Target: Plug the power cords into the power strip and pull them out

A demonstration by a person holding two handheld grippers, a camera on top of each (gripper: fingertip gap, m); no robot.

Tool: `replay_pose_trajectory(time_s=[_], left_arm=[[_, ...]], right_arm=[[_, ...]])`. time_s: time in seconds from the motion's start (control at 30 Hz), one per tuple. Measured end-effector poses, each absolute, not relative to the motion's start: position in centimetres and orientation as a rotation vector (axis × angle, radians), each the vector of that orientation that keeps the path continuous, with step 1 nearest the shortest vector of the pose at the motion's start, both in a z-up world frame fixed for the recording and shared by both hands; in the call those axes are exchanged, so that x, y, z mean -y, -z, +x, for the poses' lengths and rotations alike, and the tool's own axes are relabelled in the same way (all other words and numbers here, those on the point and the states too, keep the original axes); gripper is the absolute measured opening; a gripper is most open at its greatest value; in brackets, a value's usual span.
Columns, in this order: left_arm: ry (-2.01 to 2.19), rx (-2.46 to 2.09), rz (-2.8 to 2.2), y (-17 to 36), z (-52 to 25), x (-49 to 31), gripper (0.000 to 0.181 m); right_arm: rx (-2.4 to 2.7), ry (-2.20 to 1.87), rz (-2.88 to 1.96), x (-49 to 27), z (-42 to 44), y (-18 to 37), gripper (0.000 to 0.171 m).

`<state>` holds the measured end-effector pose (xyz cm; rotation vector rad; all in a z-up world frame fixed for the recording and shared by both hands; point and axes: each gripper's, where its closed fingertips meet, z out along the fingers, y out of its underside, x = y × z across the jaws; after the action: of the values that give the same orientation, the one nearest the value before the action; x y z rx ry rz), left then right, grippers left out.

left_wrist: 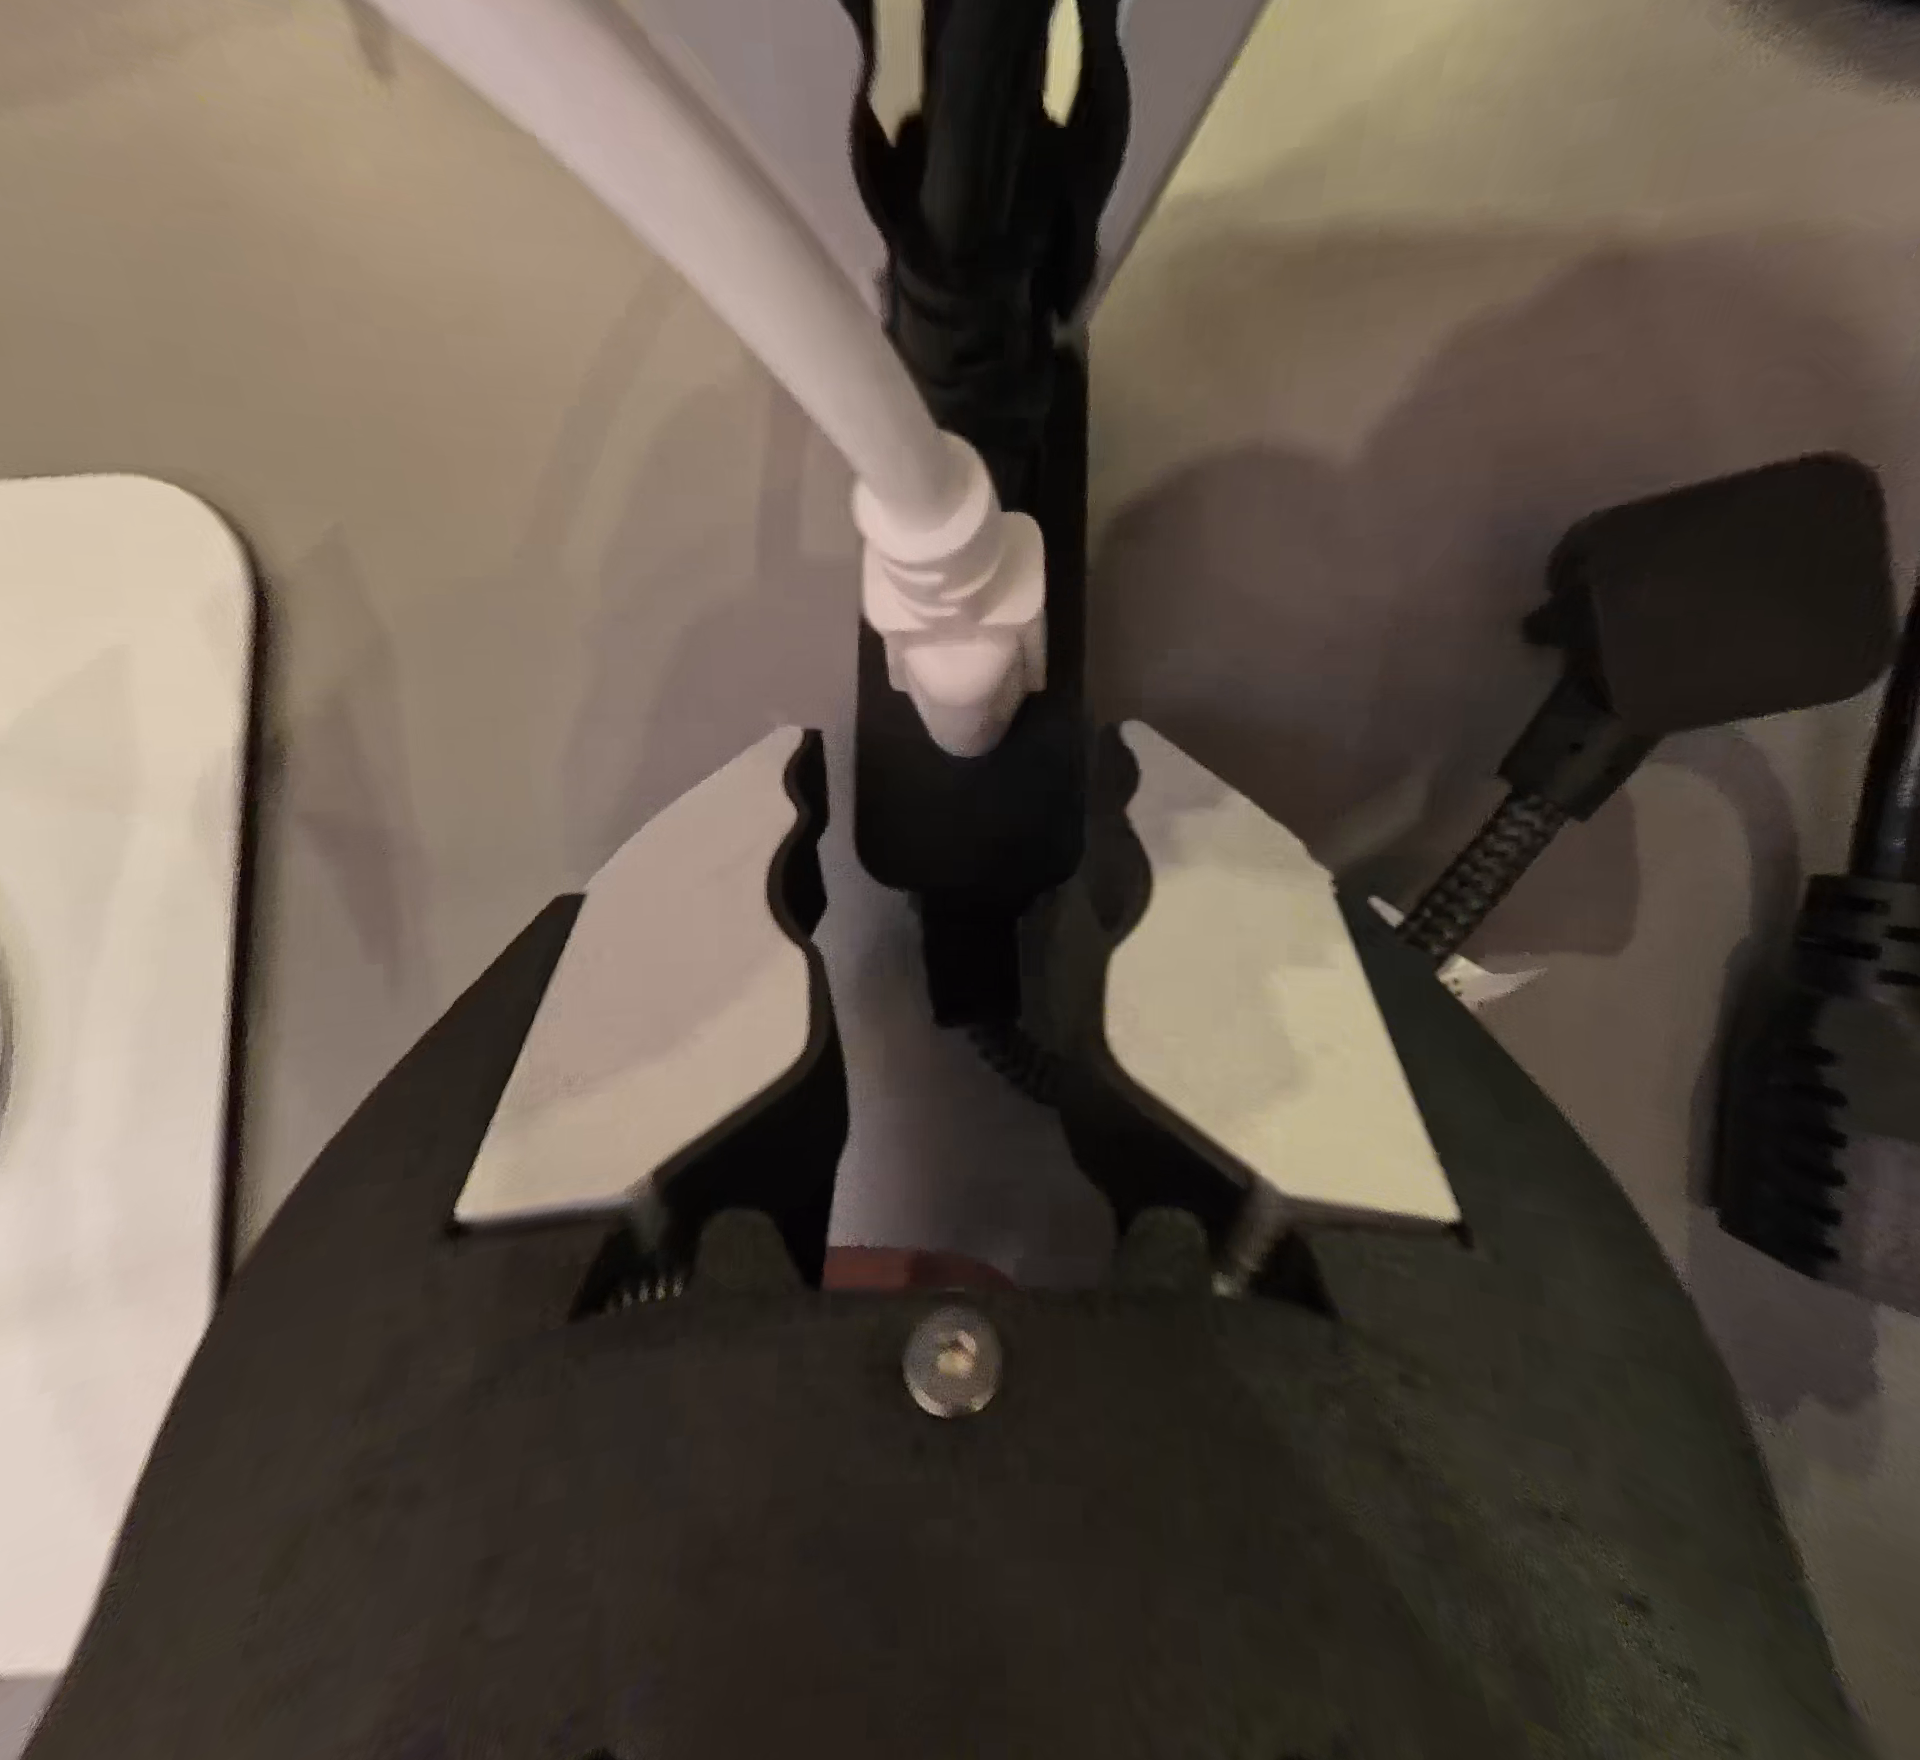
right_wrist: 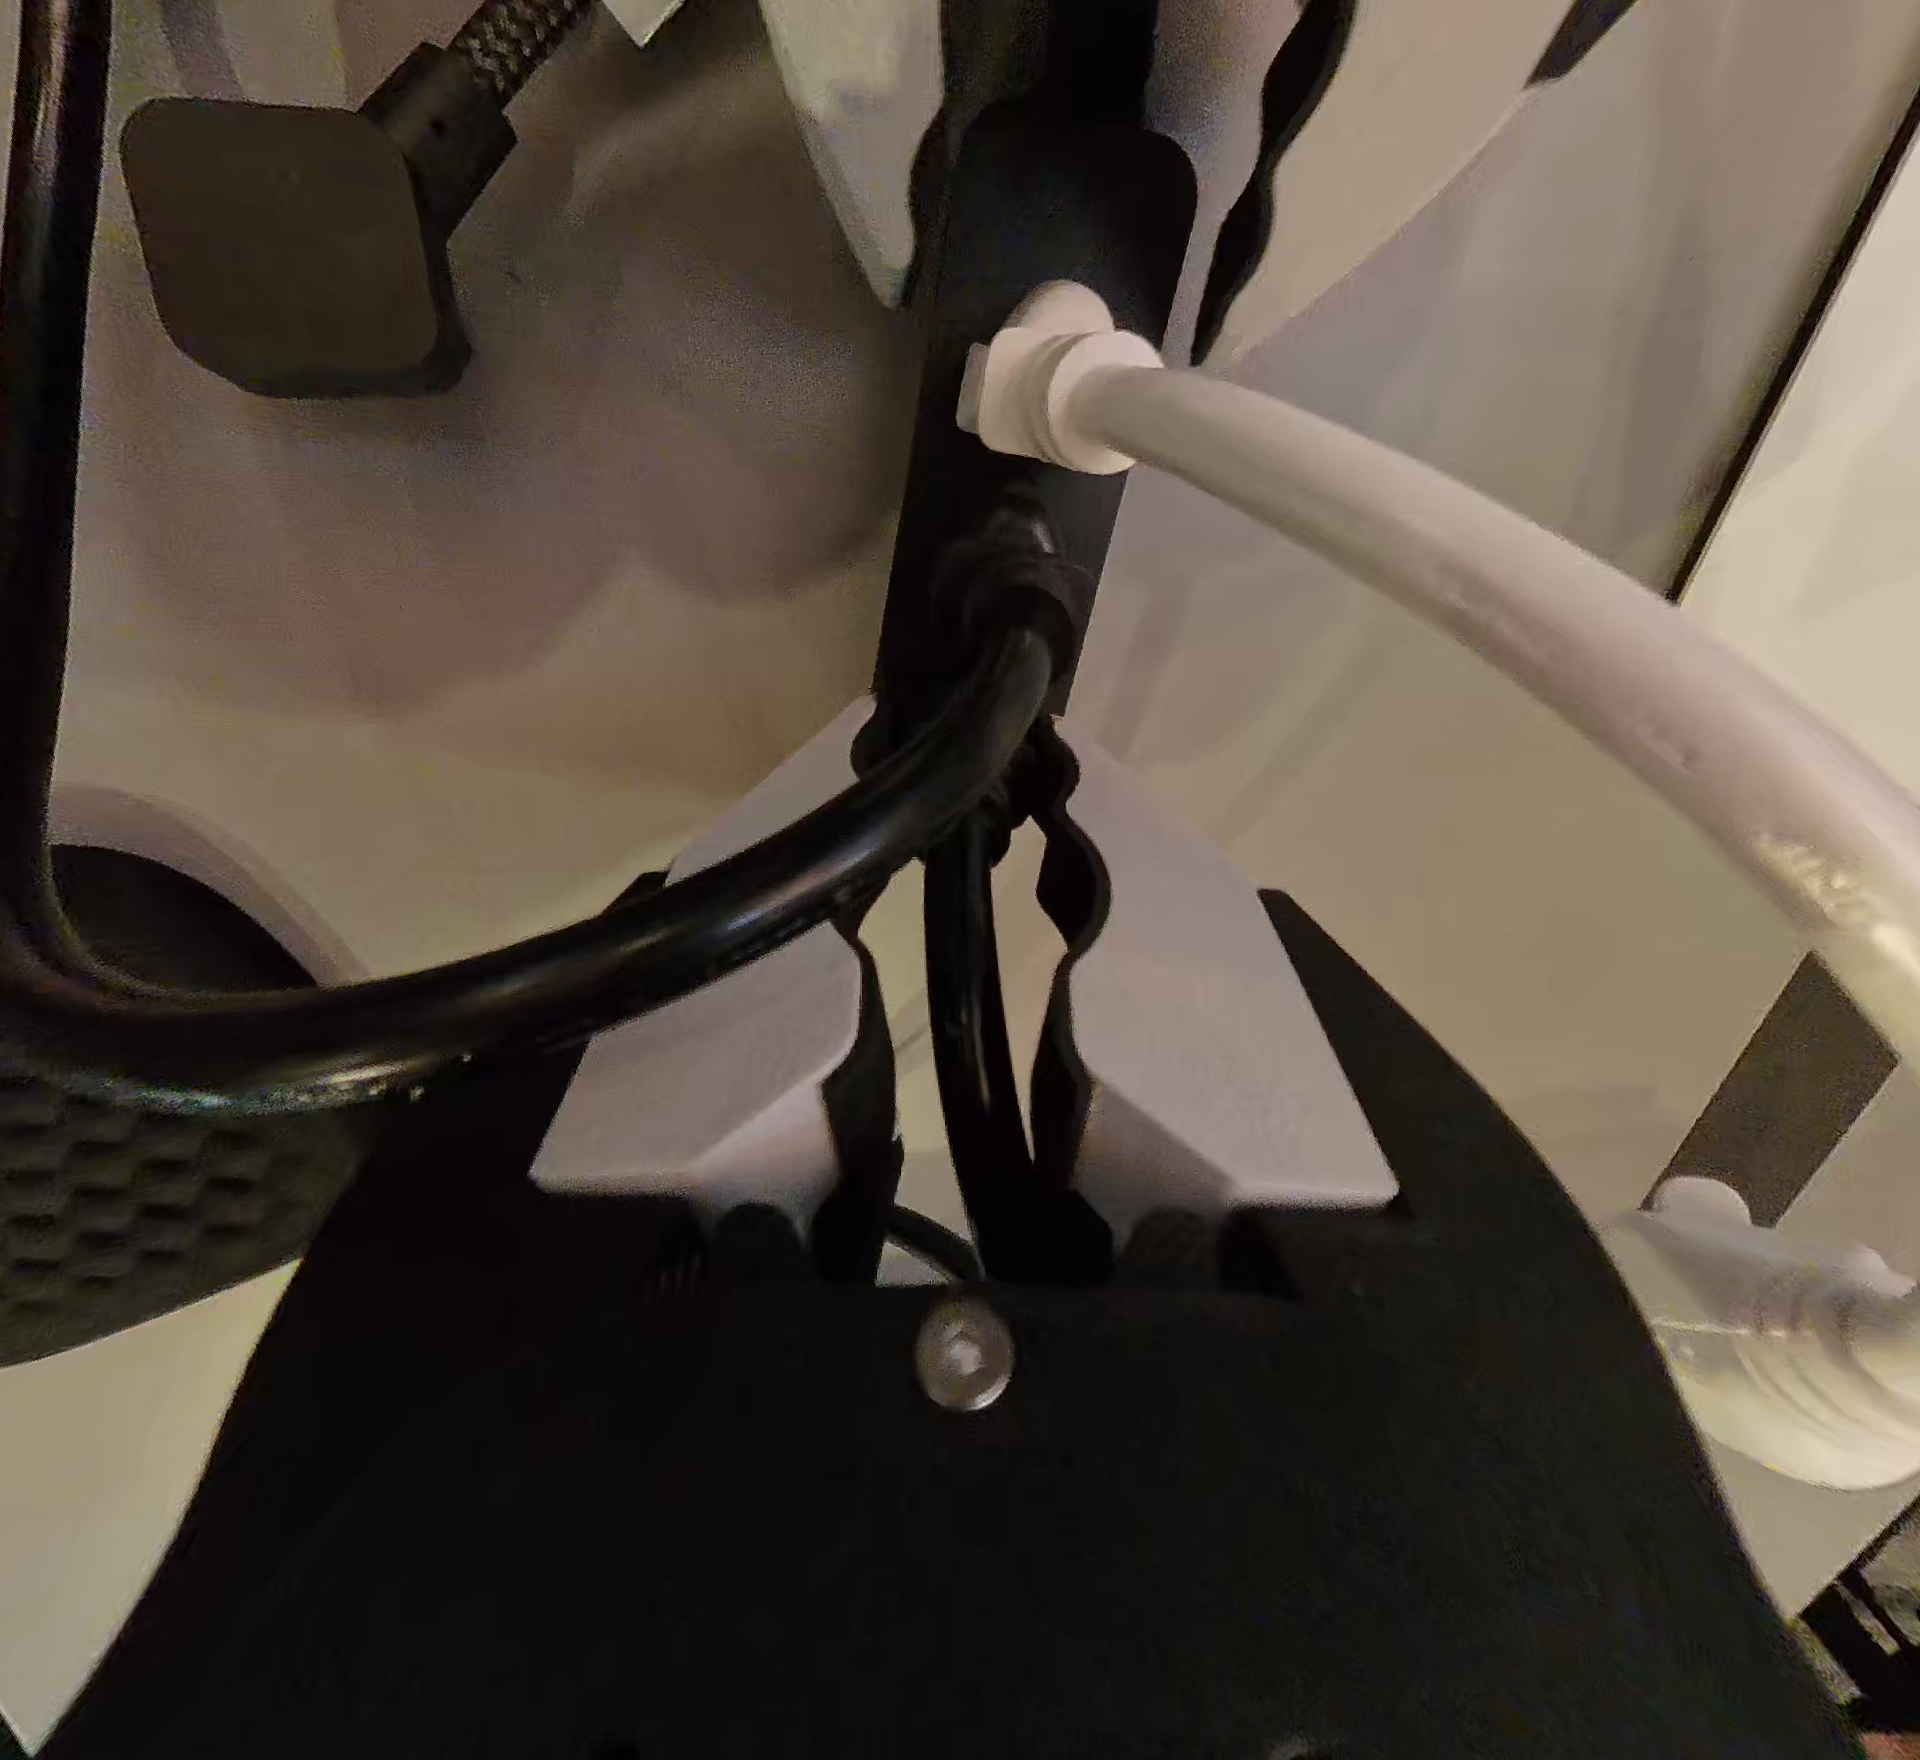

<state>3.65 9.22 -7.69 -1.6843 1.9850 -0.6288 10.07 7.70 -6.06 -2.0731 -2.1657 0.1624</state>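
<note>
Both grippers face across a black power strip (left_wrist: 971, 775), the left gripper (left_wrist: 966, 837) apparently clamping it, the right gripper (right_wrist: 966, 837) pinching a black cord (right_wrist: 727, 921) beside the white plug (right_wrist: 1039, 391), ready to pull.

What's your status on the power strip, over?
Left gripper straddling power strip end, grip unclear. Right gripper shut on black cord. White cord plugged in, arcing past the right gripper.

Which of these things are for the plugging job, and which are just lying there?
For the job: power strip, white cord, black cord, left gripper, right gripper.
Just lying there for now: flat black plug, ribbed black plug, white box.
</note>
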Motion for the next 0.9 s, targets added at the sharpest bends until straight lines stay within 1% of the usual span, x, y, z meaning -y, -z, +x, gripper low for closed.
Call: replay_pose_trajectory(time_s=[0.03, 0.07, 0.1, 0.3, 0.53, 0.8, 0.9], left_arm=[[0.632, -2.002, -1.692, 8.24, 3.78, -8.91, 0.050], [0.618, -2.002, -1.690, 8.64, 4.13, -8.95, 0.045], [0.624, -2.004, -1.690, 8.71, 4.36, -8.86, 0.044], [0.611, -2.008, -1.710, 8.79, 4.34, -8.86, 0.045], [0.614, -1.994, -1.710, 8.78, 4.37, -8.88, 0.045], [0.616, -2.003, -1.700, 8.91, 4.62, -8.55, 0.046], [0.625, -1.995, -1.694, 8.89, 4.71, -8.57, 0.046]], right_arm=[[2.176, -0.161, -2.066, -7.70, 10.07, 6.06, 0.022], [2.181, -0.161, -2.064, -7.69, 10.08, 6.06, 0.022], [2.182, -0.162, -2.062, -7.68, 10.11, 6.06, 0.022], [2.172, -0.153, -2.051, -7.73, 10.14, 6.05, 0.022], [2.183, -0.017, -1.966, -7.55, 10.11, 5.90, 0.022], [2.033, -0.369, -2.236, -7.59, 10.26, 5.86, 0.022], [2.004, -0.426, -2.262, -7.74, 10.25, 5.83, 0.022]])
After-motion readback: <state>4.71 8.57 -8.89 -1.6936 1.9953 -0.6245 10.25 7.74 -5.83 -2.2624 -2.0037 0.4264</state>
